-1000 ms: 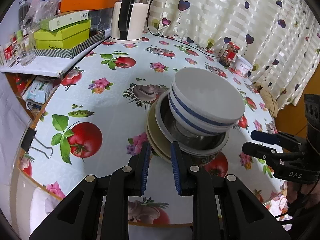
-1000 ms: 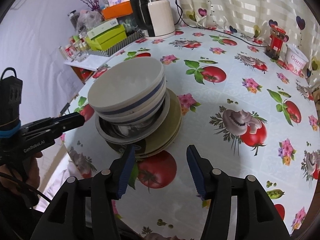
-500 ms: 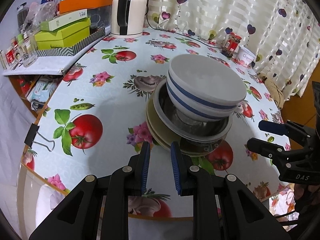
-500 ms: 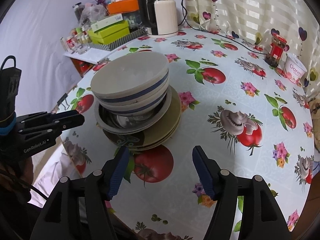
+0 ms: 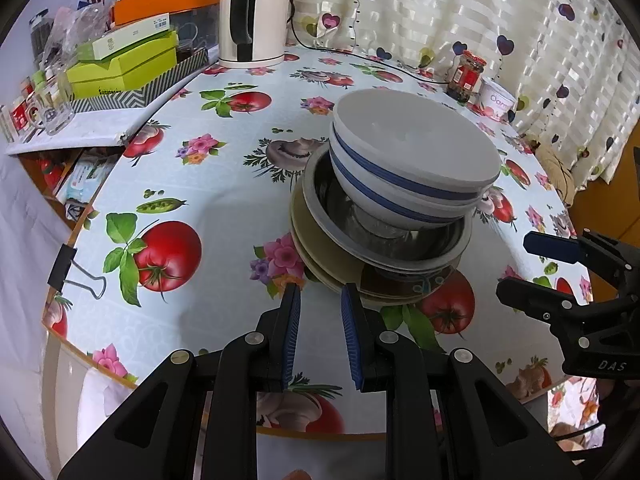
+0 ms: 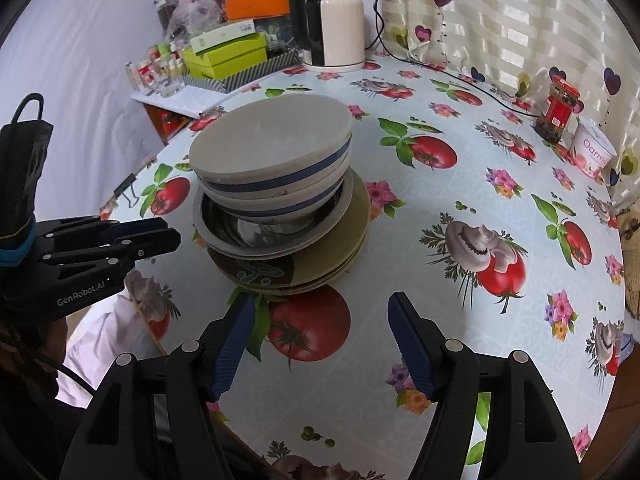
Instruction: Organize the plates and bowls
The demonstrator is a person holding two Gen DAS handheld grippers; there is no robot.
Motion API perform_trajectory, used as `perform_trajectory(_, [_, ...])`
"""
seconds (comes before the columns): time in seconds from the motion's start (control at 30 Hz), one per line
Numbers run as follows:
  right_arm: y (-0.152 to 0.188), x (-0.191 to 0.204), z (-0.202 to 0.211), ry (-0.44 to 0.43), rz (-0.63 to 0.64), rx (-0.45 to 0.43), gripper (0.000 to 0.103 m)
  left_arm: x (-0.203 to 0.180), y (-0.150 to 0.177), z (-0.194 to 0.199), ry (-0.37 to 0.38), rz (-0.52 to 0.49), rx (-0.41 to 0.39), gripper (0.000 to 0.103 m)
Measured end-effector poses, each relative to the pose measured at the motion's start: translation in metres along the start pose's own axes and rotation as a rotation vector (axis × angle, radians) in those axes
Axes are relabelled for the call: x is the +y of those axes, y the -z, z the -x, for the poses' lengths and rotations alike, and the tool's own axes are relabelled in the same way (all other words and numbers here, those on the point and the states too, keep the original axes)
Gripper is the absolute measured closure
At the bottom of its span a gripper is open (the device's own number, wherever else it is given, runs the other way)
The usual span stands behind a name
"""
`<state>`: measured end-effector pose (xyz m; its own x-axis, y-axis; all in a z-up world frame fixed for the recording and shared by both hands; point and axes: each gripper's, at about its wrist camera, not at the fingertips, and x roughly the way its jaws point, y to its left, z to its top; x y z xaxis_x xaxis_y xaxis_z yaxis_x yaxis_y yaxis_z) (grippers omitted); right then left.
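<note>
A stack of dishes stands near the table's front edge. Two white bowls with blue bands (image 5: 412,160) (image 6: 272,164) sit nested on top, in a steel-lined bowl (image 5: 384,236) (image 6: 276,228), on olive-brown plates (image 5: 320,256) (image 6: 320,264). My left gripper (image 5: 320,300) is narrowly open and empty, just in front of the plates' near rim; it also shows in the right wrist view (image 6: 160,232). My right gripper (image 6: 320,308) is wide open and empty, short of the stack; it shows at the right in the left wrist view (image 5: 516,264).
The table (image 5: 224,200) has a tomato-and-mushroom cloth. A white kettle (image 6: 340,32), green boxes (image 5: 124,64) and glasses stand at the back left. A red-lidded jar (image 6: 558,110) and a yoghurt tub (image 6: 592,152) stand at the back right. A binder clip (image 5: 68,268) grips the table edge.
Both grippers have drawn back a little from the stack toward the table's front edge. The right gripper's jaws have opened slightly wider. The stack has not moved.
</note>
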<state>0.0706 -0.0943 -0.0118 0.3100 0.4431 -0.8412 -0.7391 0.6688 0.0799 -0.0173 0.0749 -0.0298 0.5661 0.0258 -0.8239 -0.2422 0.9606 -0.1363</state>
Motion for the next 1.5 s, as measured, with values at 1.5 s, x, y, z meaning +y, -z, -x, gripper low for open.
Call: perform_trajectory(1.5, [0.002,0.011,-0.007,-0.001,0.019,0.016,0.027,-0.006,0.001,-0.005,-0.041,-0.043,0.008,0.081])
